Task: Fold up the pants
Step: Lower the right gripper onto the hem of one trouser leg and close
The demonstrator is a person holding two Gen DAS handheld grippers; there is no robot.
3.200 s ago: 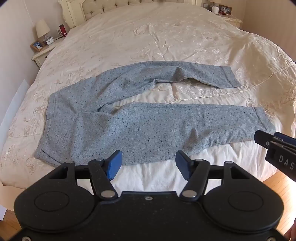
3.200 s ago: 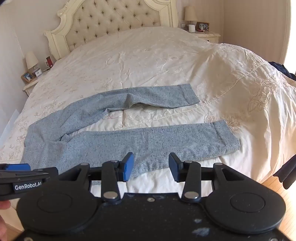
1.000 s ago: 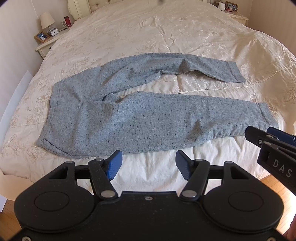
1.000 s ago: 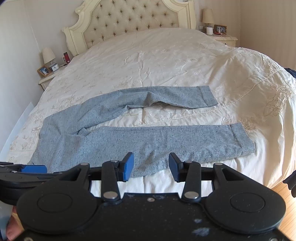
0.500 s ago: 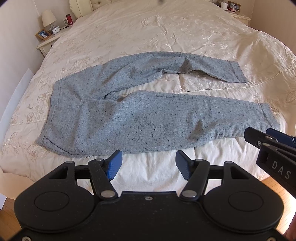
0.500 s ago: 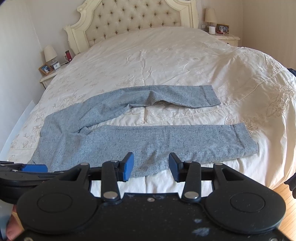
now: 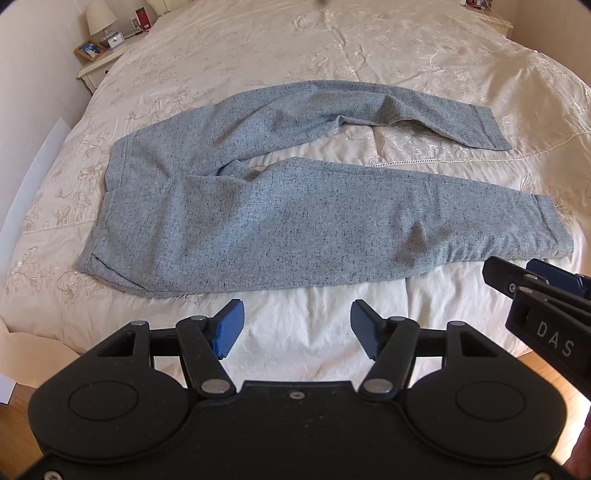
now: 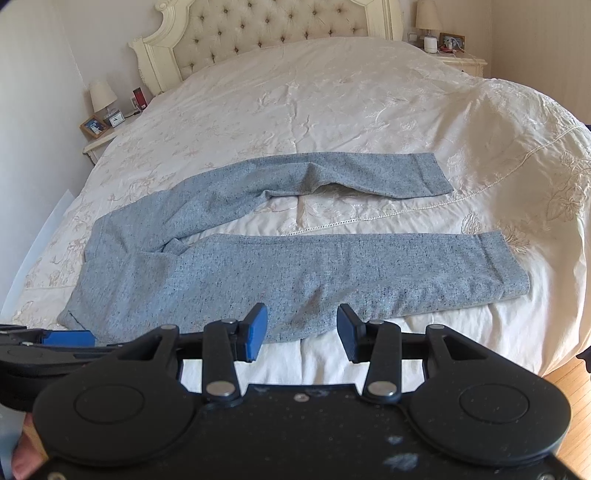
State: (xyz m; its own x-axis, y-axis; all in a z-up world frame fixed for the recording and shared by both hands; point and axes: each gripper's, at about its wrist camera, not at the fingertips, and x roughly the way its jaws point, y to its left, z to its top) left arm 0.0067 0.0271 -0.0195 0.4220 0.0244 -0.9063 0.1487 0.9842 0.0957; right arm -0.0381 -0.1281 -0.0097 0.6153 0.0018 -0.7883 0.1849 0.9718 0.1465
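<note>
Grey speckled pants [image 7: 280, 221] lie flat on the cream bed, waistband at the left, both legs stretching right and spread apart. They also show in the right wrist view [image 8: 295, 269]. My left gripper [image 7: 295, 328] is open and empty, just short of the near leg's lower edge. My right gripper [image 8: 299, 332] is open and empty, over the near leg's lower edge at mid-length. The right gripper also shows at the right edge of the left wrist view [image 7: 532, 280], near the near leg's cuff.
The cream bedspread [image 8: 332, 92] has a tufted headboard [image 8: 266, 33] at the back. Nightstands with lamps stand at the left [image 8: 99, 133] and right [image 8: 454, 55]. Wood floor [image 7: 554, 369] lies beyond the bed's near edge.
Both grippers have moved closer to the pants and a little lower. Both stay open. The pants have not moved.
</note>
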